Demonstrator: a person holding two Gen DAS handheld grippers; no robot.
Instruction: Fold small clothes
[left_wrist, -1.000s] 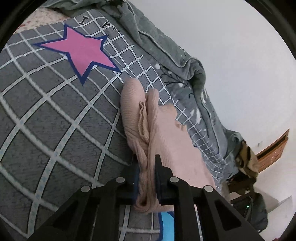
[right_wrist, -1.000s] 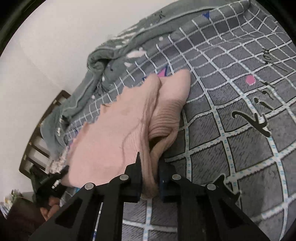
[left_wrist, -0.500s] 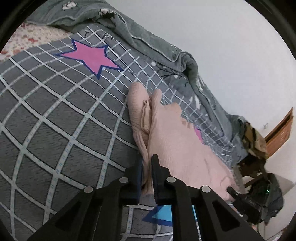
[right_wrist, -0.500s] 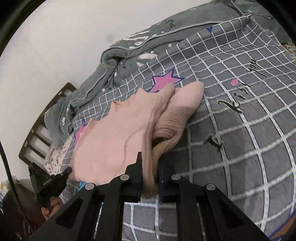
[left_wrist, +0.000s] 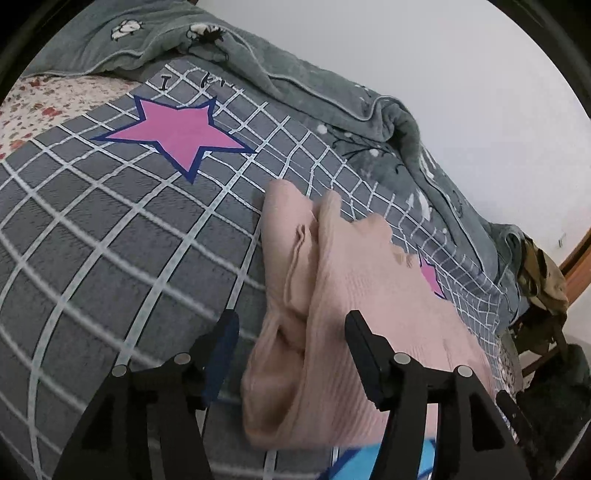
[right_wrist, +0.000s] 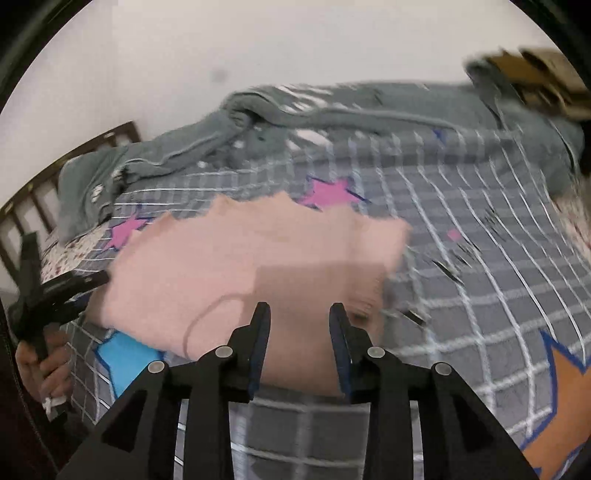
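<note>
The pink knit garment (left_wrist: 354, 295) lies folded on the checked bed cover (left_wrist: 110, 240), long axis running away from the left gripper (left_wrist: 291, 325); its jaws are opening, clear of the cloth; the right gripper (right_wrist: 299, 317) is opening too, empty.

Motion blur smeared the right wrist view; a brown object (right_wrist: 543, 79) at two o'clock was unidentifiable, cut off by the rim.

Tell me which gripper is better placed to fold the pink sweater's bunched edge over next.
Probably the left gripper: its opening jaws straddle the pink sweater's bunched, ribbed edge. The right gripper hangs over flat knit.
</note>
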